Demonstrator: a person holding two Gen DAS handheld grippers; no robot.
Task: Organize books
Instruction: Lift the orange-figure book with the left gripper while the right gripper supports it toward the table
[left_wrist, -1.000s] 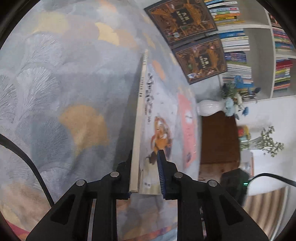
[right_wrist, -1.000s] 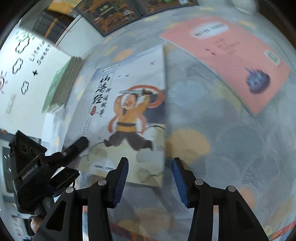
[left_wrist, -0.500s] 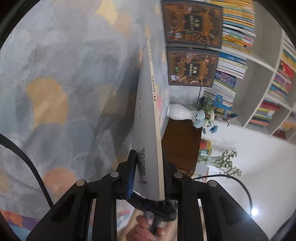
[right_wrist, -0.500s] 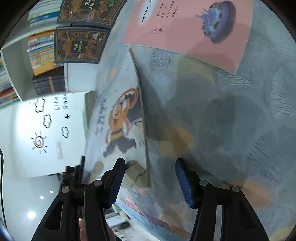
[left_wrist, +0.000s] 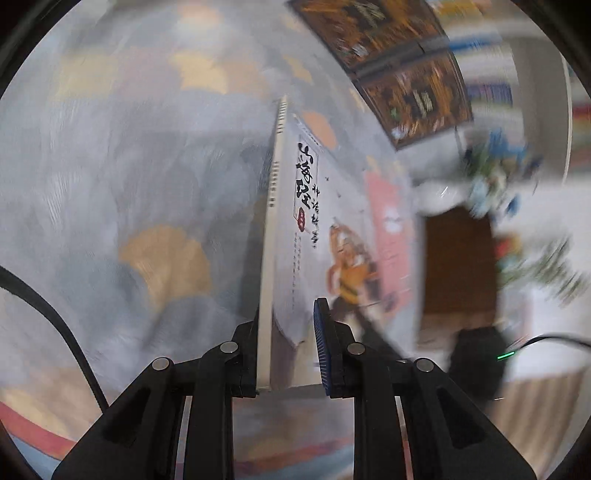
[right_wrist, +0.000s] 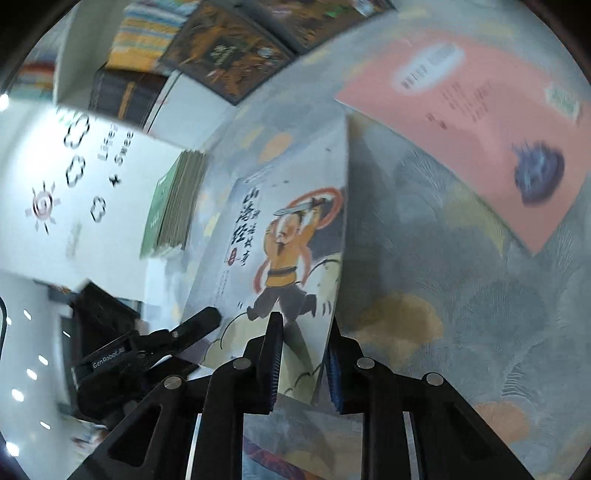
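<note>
An illustrated book (left_wrist: 306, 206) with a sword-waving figure in orange on its cover is lifted at a slant off the patterned rug (right_wrist: 443, 258). My left gripper (left_wrist: 288, 332) is shut on its near edge by the spine. The right gripper (right_wrist: 303, 332) is shut on the lower right corner of the same book (right_wrist: 288, 229). In the right wrist view the left gripper's black fingers (right_wrist: 199, 325) clamp the book's lower left side. A pink book (right_wrist: 480, 122) lies flat on the rug beyond.
Two dark brown ornate books (right_wrist: 229, 51) lie at the rug's far edge. A stack of green books (right_wrist: 173, 206) sits against the white wall. A bookshelf (left_wrist: 491, 92), a vase of blue flowers (left_wrist: 480, 177) and a brown wooden stand (left_wrist: 458, 266) are to the right.
The right gripper's jaws, open around the book's corner before, have closed onto it. The book has tilted in the left wrist view, its cover showing again instead of its edge.
</note>
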